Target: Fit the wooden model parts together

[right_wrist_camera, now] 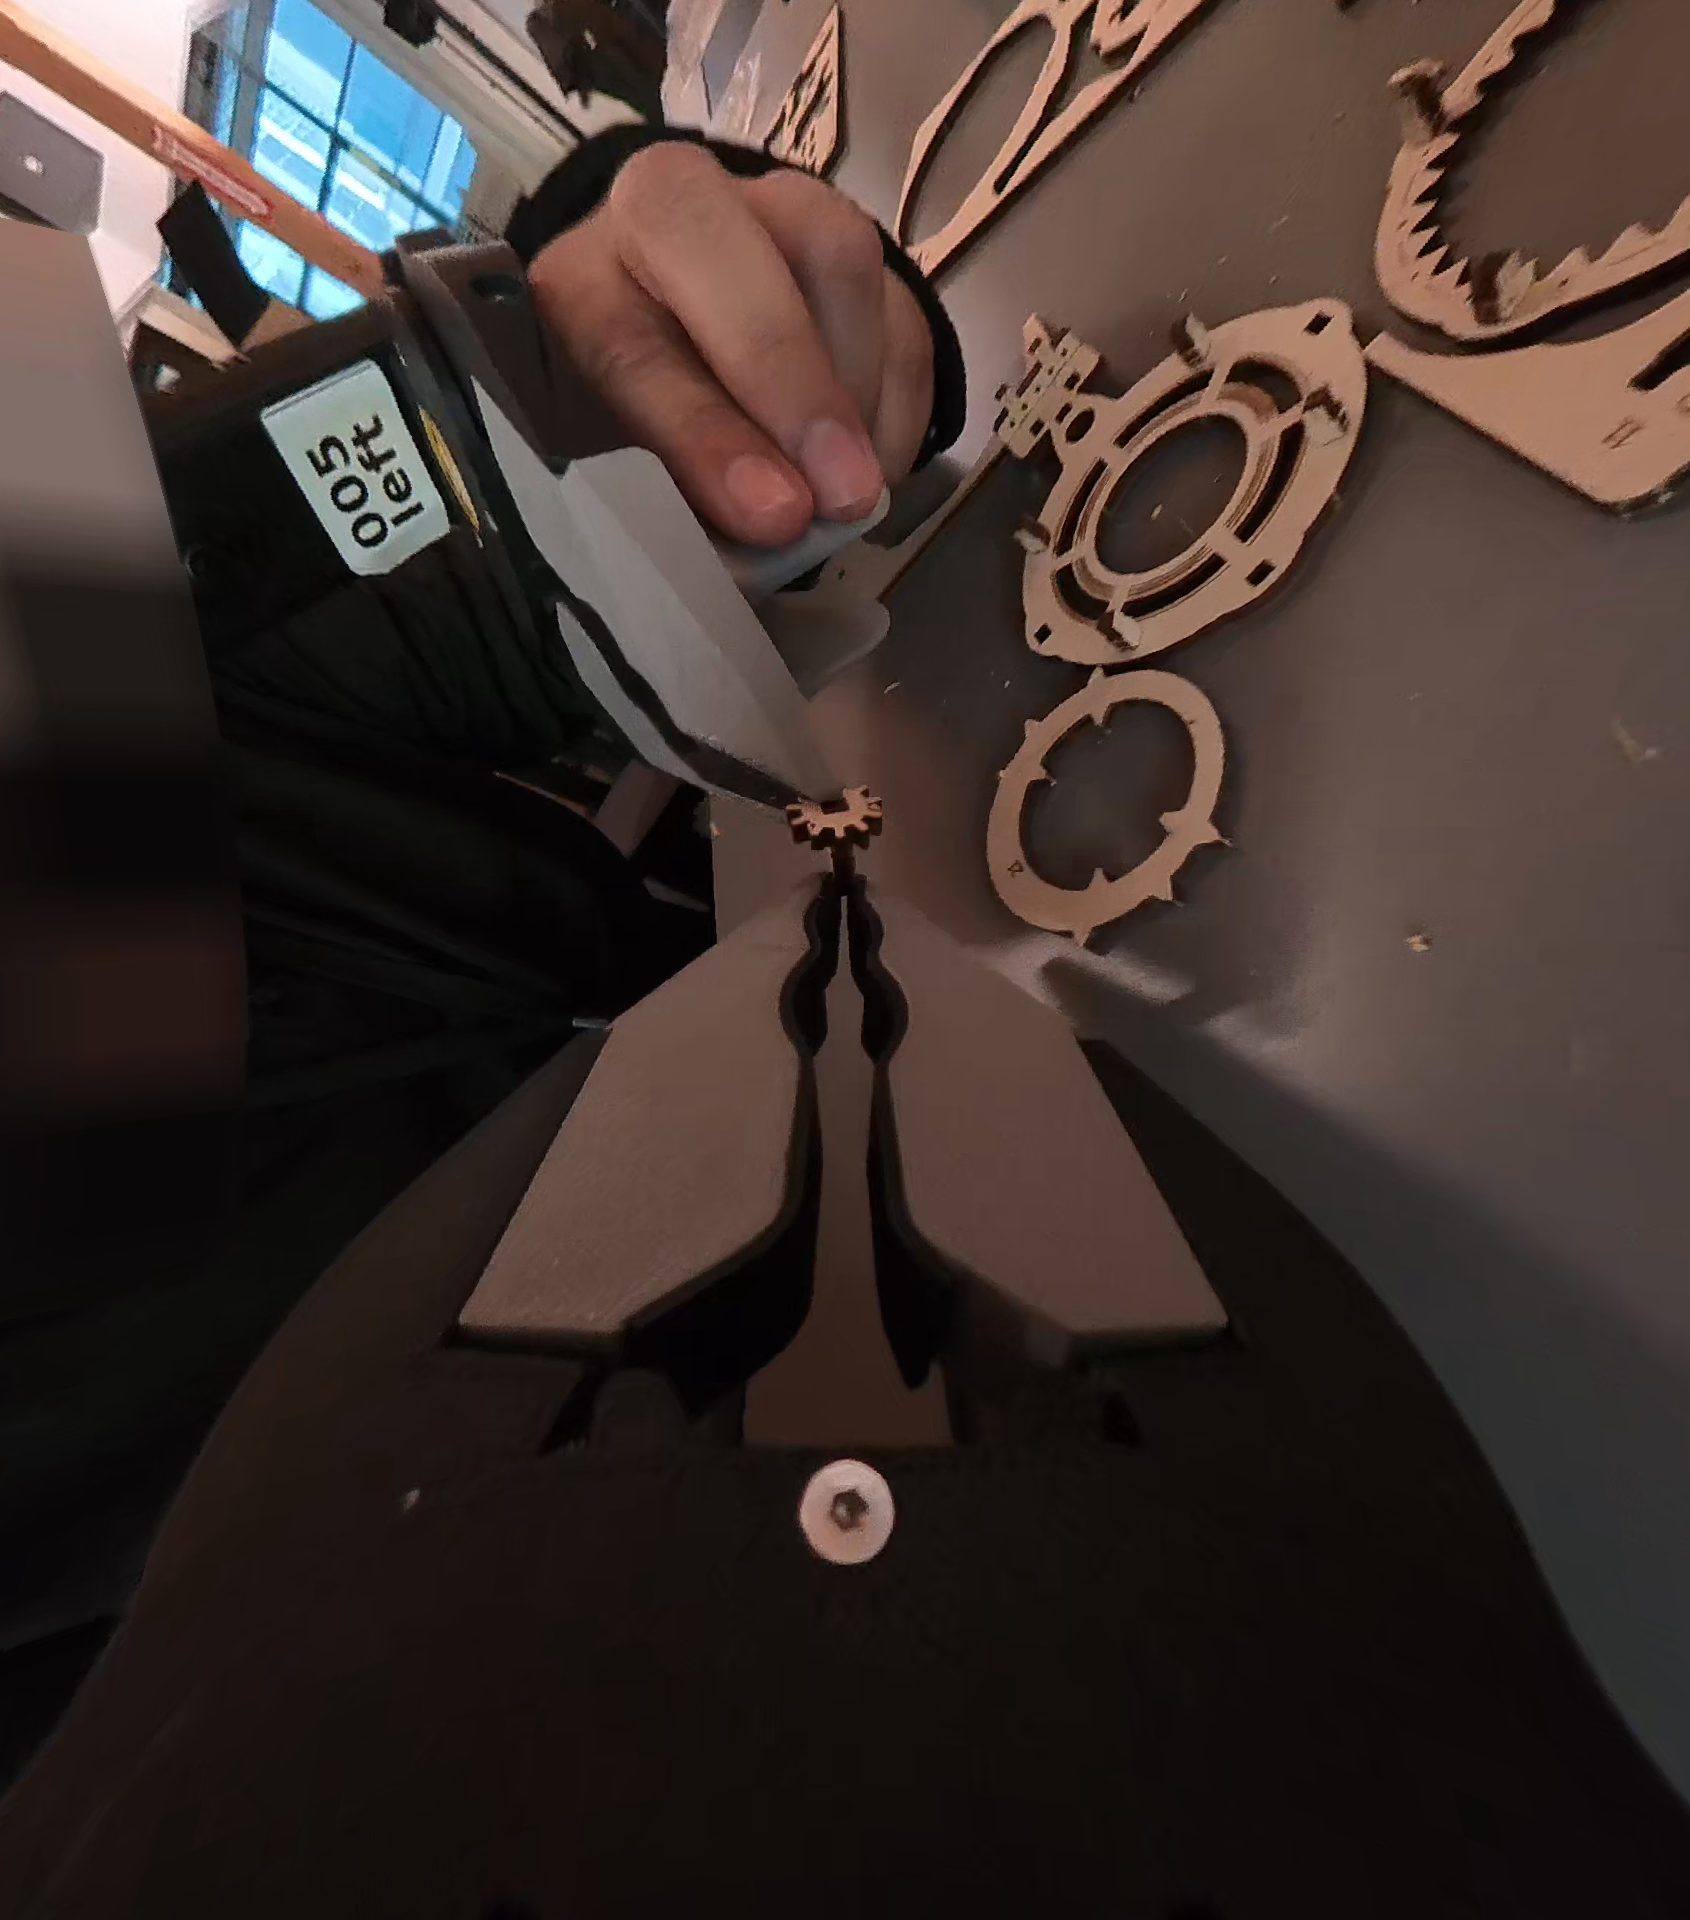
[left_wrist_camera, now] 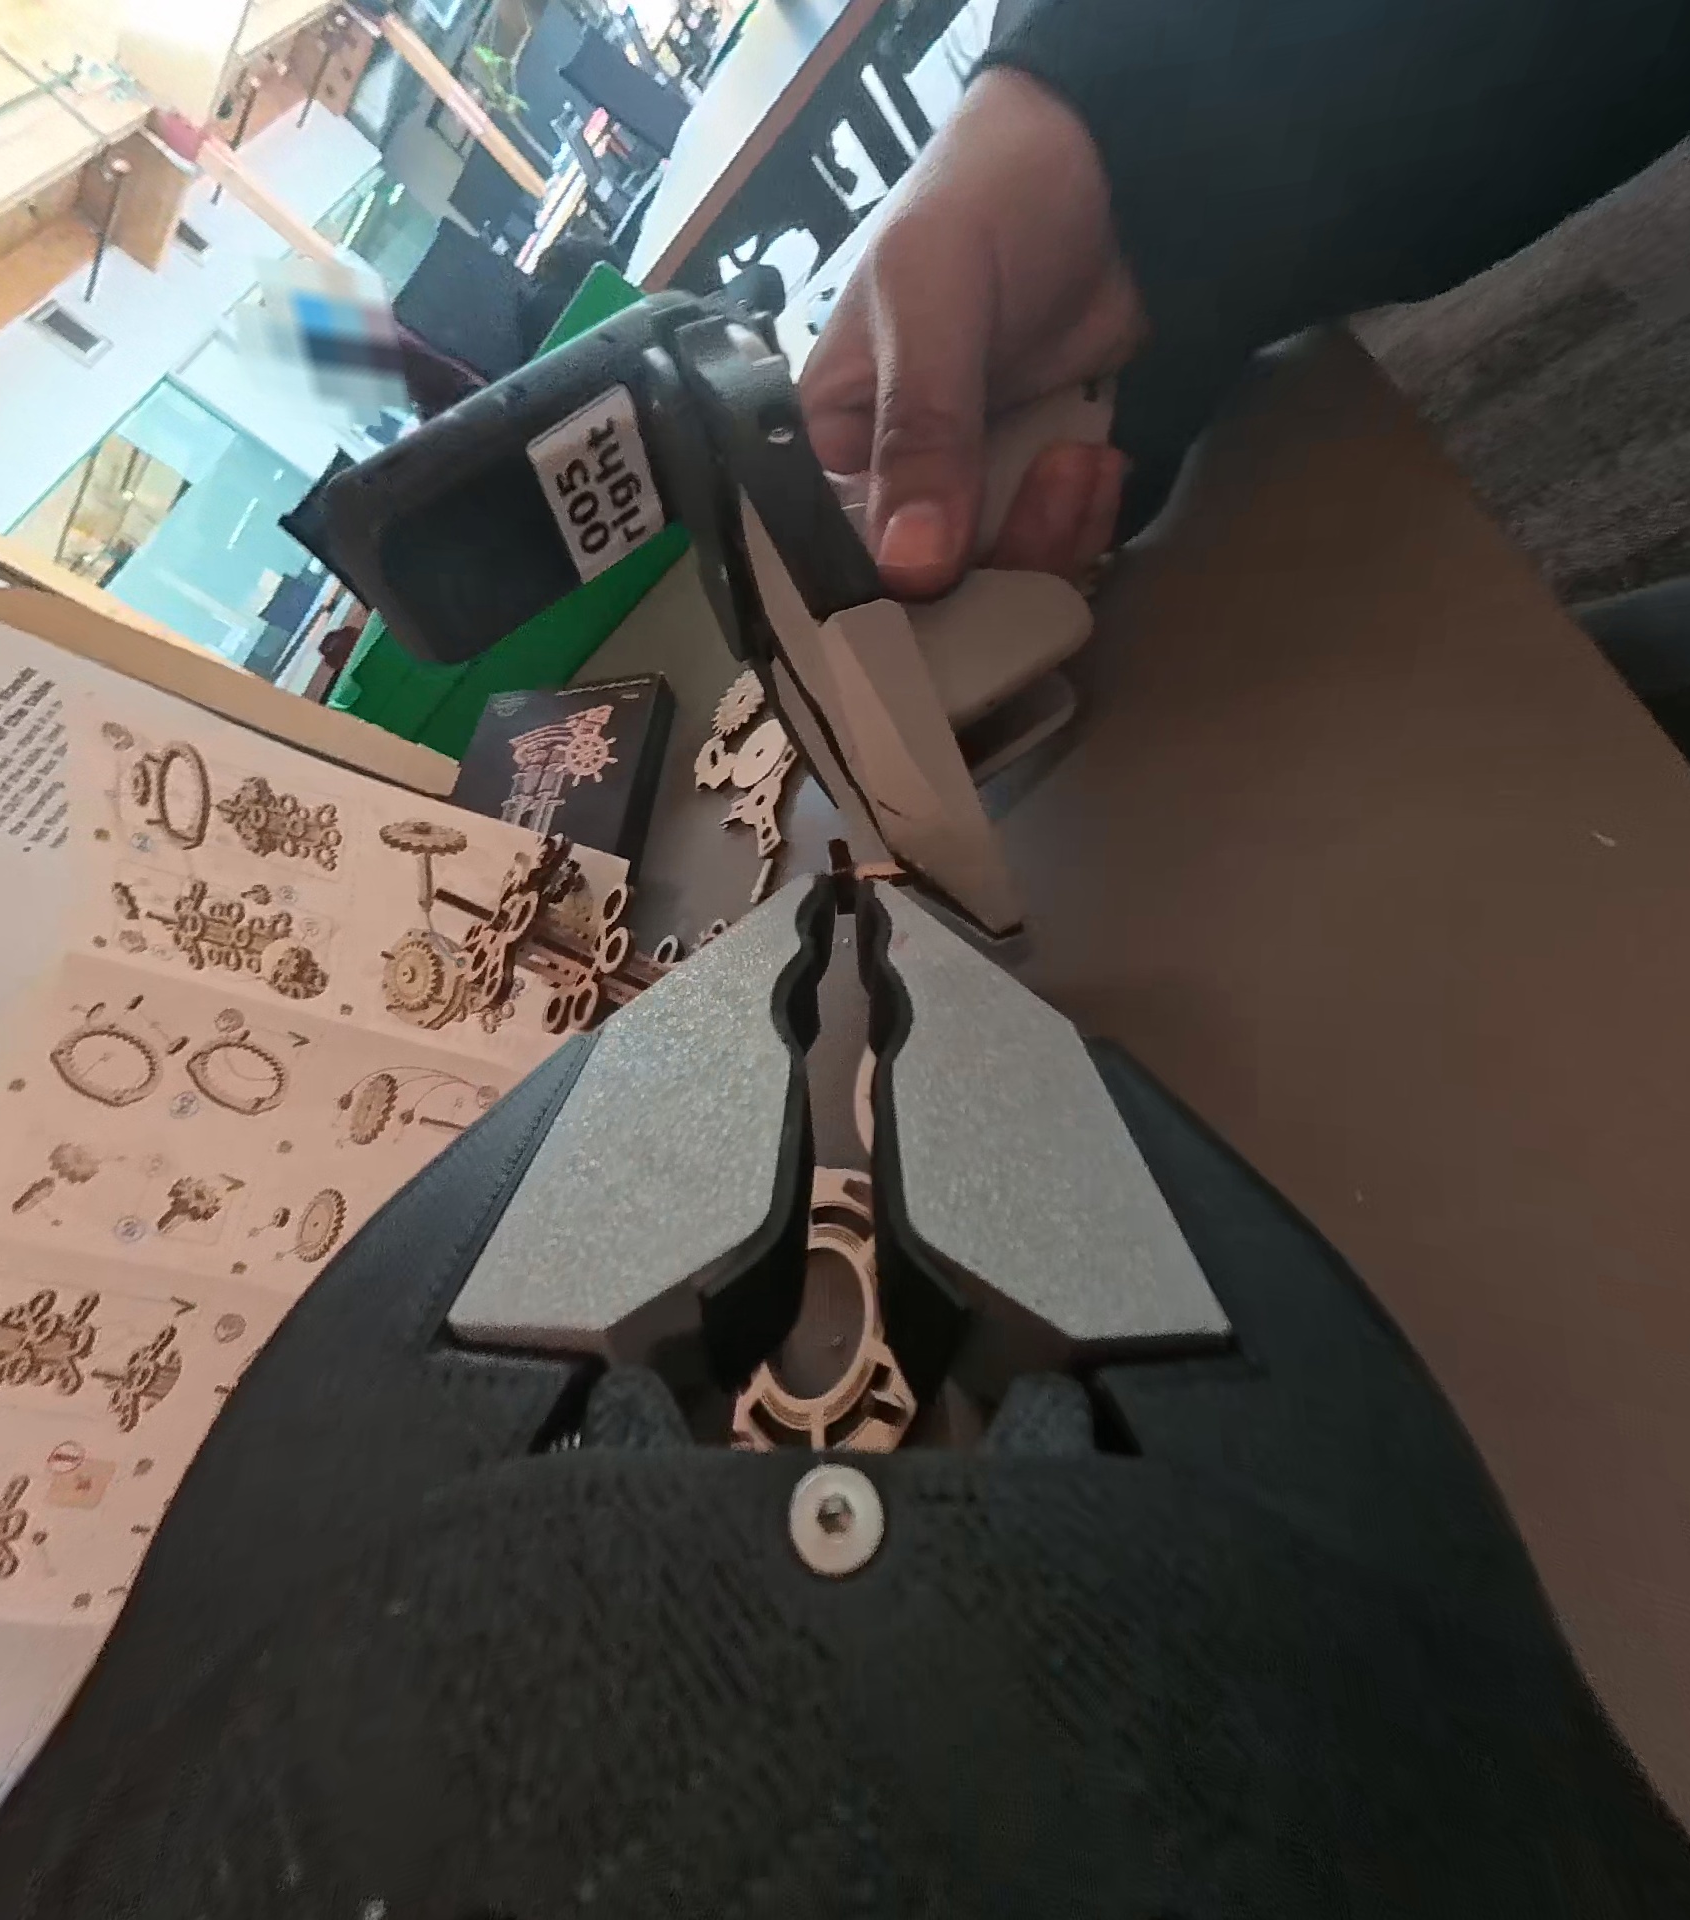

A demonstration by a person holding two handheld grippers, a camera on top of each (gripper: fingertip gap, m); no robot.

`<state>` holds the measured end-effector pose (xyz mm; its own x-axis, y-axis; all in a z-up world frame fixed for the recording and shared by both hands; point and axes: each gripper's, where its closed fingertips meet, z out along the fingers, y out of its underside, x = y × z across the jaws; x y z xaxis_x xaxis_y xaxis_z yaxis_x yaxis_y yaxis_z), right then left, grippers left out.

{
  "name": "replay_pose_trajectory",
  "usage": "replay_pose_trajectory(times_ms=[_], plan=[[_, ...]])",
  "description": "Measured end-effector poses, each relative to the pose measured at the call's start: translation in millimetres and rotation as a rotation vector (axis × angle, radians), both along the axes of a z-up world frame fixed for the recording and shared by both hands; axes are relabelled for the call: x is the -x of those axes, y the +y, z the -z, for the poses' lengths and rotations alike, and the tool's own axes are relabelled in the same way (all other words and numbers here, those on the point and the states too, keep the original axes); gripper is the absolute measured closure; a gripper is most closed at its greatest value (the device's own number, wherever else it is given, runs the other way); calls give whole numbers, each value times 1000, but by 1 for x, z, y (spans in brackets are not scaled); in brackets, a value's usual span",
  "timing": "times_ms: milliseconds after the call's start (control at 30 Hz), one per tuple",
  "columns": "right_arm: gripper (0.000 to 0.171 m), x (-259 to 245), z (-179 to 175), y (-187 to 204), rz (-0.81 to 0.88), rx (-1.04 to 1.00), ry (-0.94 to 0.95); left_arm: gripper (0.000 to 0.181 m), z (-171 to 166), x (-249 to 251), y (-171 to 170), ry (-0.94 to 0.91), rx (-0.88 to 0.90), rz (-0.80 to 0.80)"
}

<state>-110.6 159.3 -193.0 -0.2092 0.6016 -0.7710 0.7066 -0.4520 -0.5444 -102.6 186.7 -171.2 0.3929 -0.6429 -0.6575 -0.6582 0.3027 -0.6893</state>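
Both tools (right_wrist_camera: 839, 896) pinched tip-to-tip

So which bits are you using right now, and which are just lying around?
In use:
small wooden gear, pinched by the left gripper
dark peg under the gear, held by the right gripper

Lying about:
flat notched ring
layered ring frame
toothed cut-out sheet
instruction sheet
black box

Probably an open-plan office or maker space, long desks (left_wrist_camera: 737, 135) and dark chairs (left_wrist_camera: 612, 94) in blurred rows behind, glass partitions (left_wrist_camera: 166, 488), a large gridded window (right_wrist_camera: 342, 135), a grey worktable (right_wrist_camera: 1443, 935) strewn with laser-cut wooden pieces (right_wrist_camera: 1184, 499), an instruction sheet (left_wrist_camera: 145, 1039) spread alongside
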Motion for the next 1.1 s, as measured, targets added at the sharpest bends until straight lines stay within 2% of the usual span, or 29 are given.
replay_pose_trajectory(times_ms=[33,200,333,433,467,500,533,600,700,867,1033,1100], plan=[[171,1,-2,2,13,6,13,181,-2,1,2,-13,1,-14],[171,2,1,5,25,-4,19,180,0,3,6,-44,52,-45],[171,2,6,7,35,-88,-11,181,3,4,7,-61,107,-52],[171,-3,18,8,31,-180,-87,181,4,5,10,-21,67,-84],[171,-13,34,6,-9,-248,-175,181,-10,21,25,-38,-26,-200],[171,-13,34,-1,-25,-230,-154,181,-27,41,35,-88,-70,-277],[171,-13,34,-5,-28,-216,-146,181,-40,54,37,-201,-20,-288],[171,-6,27,4,35,-238,-97,181,-52,55,25,-378,89,-167],[171,-2,13,13,65,-260,-58,181,-37,46,24,-276,81,-167],[171,1,2,13,83,-286,7,181,-24,34,21,-219,86,-141],[140,10,-33,34,239,-247,148,181,-20,32,22,-231,108,-142],[137,14,-37,38,279,-222,186,181,-22,29,20,-246,111,-132]])
